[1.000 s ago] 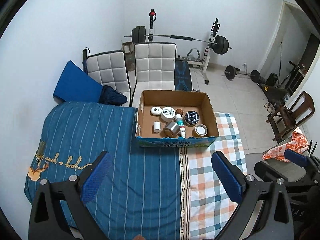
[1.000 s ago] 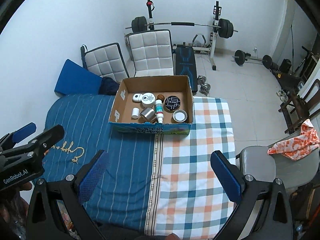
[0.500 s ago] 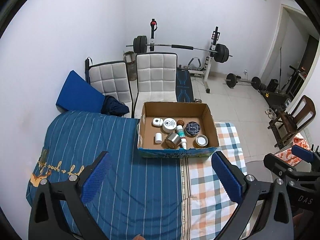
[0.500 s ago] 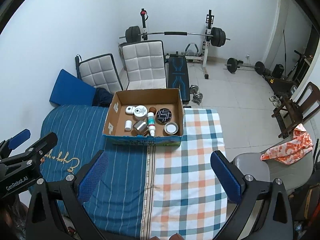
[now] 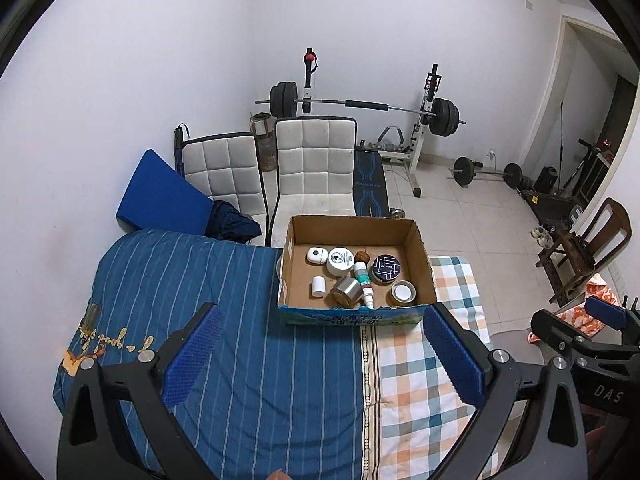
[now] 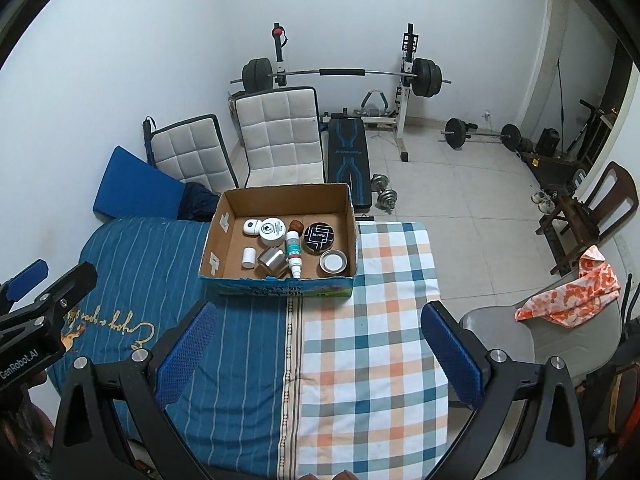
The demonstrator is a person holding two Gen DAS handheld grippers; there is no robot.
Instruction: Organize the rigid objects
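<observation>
An open cardboard box (image 5: 423, 256) (image 6: 212, 240) stands at the far side of the cloth-covered bed. It holds several small things: a white jar (image 5: 339, 261), a black round tin (image 5: 386, 268), a steel cup (image 5: 346, 290), a white and green bottle (image 5: 363, 278) and a small white bottle (image 5: 318, 286). My left gripper (image 5: 320, 354) is open and empty, high above the blue striped cloth, well short of the box. My right gripper (image 6: 316, 354) is open and empty above the seam between the two cloths.
The bed carries a blue striped cloth (image 5: 224, 304) and a checked cloth (image 6: 380, 304). Two white chairs (image 5: 316, 168) and a blue cushion (image 5: 160, 196) stand behind it. A weight bench with a barbell (image 6: 344, 76) is at the back wall. A grey chair (image 6: 520, 332) is at the right.
Both grippers have drawn back and risen, so the box looks smaller and farther off. Both stay open and empty.
</observation>
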